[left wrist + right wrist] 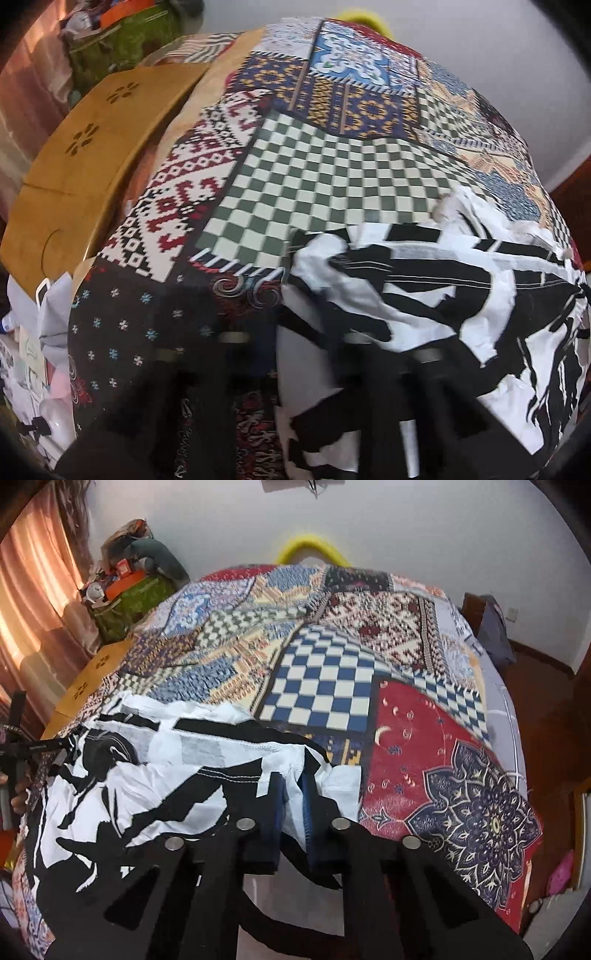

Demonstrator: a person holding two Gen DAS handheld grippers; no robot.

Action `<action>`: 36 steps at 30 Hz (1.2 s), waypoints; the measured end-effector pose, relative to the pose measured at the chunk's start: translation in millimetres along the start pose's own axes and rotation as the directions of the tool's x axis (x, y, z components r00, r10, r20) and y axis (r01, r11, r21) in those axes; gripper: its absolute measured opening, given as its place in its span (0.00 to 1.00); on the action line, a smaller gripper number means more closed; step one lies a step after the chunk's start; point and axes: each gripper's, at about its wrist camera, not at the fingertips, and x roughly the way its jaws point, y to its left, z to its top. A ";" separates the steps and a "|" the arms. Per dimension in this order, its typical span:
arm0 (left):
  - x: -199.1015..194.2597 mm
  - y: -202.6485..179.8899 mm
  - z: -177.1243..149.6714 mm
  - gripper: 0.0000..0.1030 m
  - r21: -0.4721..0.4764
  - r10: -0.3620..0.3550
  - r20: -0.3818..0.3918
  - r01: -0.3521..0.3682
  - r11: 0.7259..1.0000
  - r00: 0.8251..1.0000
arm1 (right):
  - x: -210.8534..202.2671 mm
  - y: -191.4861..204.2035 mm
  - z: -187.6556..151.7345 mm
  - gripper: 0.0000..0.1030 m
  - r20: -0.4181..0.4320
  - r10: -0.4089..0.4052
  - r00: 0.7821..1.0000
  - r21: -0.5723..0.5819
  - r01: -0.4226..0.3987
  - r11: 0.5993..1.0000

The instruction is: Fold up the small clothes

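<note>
A crumpled black-and-white printed garment (166,786) lies at the near edge of a bed with a patchwork cover (332,686). My right gripper (293,801) is shut on a white fold at the garment's right end, its blue pads (279,805) pinching the cloth. At the far left of the right wrist view, my left gripper (64,744) holds the garment's other end, with a hand (18,801) behind it. The left wrist view is blurred. There the garment (406,295) spreads to the right and its edge runs down between the dark fingers of the left gripper (295,343), which looks shut on it.
The patchwork cover (314,177) stretches away toward a white wall. A wooden board with flower cut-outs (92,147) stands along the bed's left side. Beyond it are a green box piled with clutter (125,602) and orange curtains (29,609). Bags and bottles (48,314) lie on the floor at left.
</note>
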 end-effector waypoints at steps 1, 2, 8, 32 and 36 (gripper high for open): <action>-4.5 -2.3 1.4 0.04 0.009 0.013 0.026 -0.013 1.000 1.000 | -5.5 -0.6 0.5 0.05 0.020 0.005 1.000 0.005 -0.005 1.000; -10.7 -4.5 1.7 0.02 0.019 0.024 0.058 -0.025 1.000 0.998 | -12.2 -1.6 1.3 0.04 0.045 0.013 0.999 0.012 -0.013 1.000; -45.4 -17.5 13.1 0.01 0.060 0.057 0.202 -0.070 0.996 0.978 | -44.9 -3.5 8.3 0.03 0.163 -0.001 0.987 0.000 0.001 1.000; -76.9 -13.1 -3.7 0.62 0.066 0.081 0.155 -0.092 0.994 0.985 | -66.8 -6.3 -14.0 0.33 0.069 -0.059 0.996 0.048 0.056 0.997; -95.8 -20.1 -35.9 0.74 0.081 0.063 0.143 -0.075 0.994 0.988 | -79.0 32.0 -21.9 0.50 0.070 0.001 0.998 -0.016 0.000 1.000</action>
